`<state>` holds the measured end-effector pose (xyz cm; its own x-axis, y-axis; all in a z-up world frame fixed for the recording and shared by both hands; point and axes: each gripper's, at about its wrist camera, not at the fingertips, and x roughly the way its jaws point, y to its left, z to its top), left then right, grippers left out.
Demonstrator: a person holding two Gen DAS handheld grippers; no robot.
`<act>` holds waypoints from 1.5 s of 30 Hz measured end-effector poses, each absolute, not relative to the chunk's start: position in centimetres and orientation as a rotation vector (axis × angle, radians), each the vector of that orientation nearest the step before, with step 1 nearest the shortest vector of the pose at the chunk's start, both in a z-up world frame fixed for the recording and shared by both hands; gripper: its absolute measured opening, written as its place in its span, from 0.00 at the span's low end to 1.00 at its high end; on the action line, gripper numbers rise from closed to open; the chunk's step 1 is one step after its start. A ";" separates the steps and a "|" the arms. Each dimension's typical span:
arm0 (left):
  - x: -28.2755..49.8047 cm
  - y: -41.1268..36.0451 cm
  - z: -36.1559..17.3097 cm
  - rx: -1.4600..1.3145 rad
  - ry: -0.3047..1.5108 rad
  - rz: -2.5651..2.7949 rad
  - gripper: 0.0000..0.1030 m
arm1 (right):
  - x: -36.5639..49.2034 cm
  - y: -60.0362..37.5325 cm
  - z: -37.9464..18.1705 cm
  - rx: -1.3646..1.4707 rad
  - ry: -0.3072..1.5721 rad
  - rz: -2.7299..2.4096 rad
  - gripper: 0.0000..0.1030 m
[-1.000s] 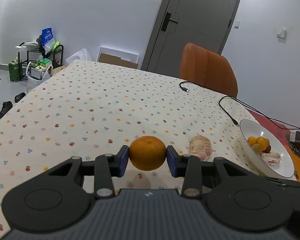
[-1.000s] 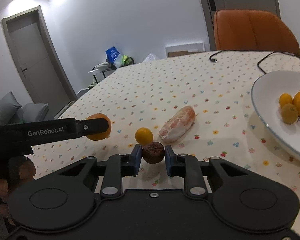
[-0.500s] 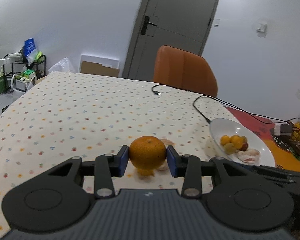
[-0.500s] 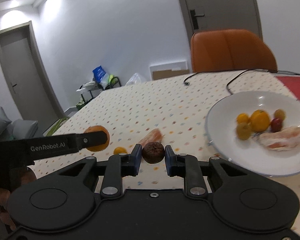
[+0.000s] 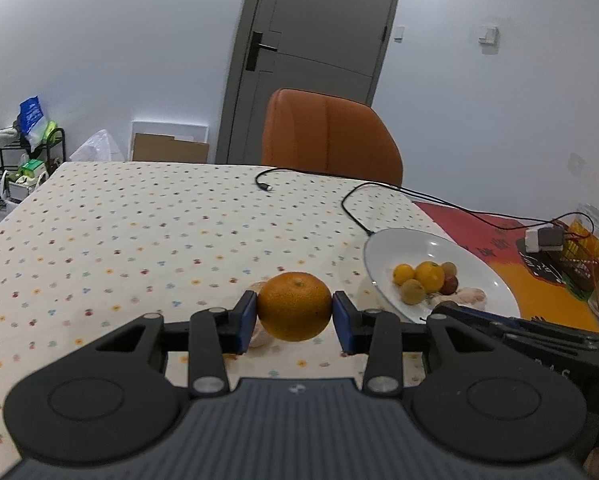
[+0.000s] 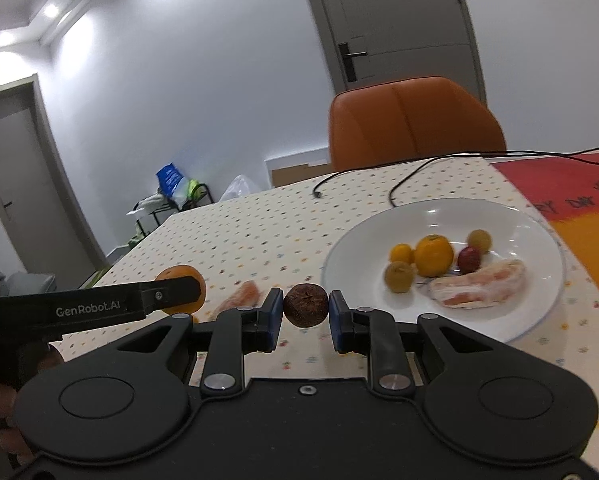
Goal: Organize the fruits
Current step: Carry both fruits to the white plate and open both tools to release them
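Fruit in hand: two pieces, one per gripper, both lifted clear of the table (image 5: 99,240) so they can be carried to the plate (image 6: 363,240).
Left gripper (image 5: 294,316): jaws closed partway, pinching an orange (image 5: 294,306) at its widest part between the blue pads, a grip across the middle that should keep a round fruit from rolling out.
Right gripper (image 6: 305,312): jaws drawn in closer, clamped on a small brown wrinkled fruit (image 6: 305,310), stem end facing the camera; it hangs near the plate's near-left rim, not yet over it.
Plate contents: six pieces by my count: one larger orange fruit (image 6: 434,255), one small orange-yellow one (image 6: 401,254), two small yellowish ones (image 6: 398,277), one small red one (image 6: 469,259), one peeled pale-pink citrus segment (image 6: 479,288), all clustered in the middle.
Left on the table: one peeled segment (image 6: 239,296) just behind the grippers; there may be a small orange fruit below it too, but it is mostly hidden.
Likely step: carrying both fruits to the plate, the right one nearer.
Clutter: two black cables (image 5: 359,208) trail toward the plate's far rim.
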<state>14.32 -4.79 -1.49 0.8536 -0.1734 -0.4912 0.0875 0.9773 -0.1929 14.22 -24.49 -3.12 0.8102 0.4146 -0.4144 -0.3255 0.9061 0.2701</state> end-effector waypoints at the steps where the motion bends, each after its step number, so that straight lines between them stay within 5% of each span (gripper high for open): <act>1: 14.4 -5.1 -1.4 -0.162 0.530 -0.141 0.38 | 14.2 -24.9 -3.1 0.194 0.483 0.392 0.22; 23: 15.7 -11.0 -1.3 -0.078 0.532 -0.206 0.38 | 13.8 -31.1 -4.3 0.295 0.462 0.292 0.23; 27: 15.9 -11.9 -1.4 -0.061 0.534 -0.217 0.38 | 13.7 -31.9 -4.6 0.310 0.456 0.281 0.32; 45: 17.1 -14.9 -0.9 -0.027 0.528 -0.250 0.38 | 13.1 -35.2 -5.0 0.351 0.448 0.240 0.43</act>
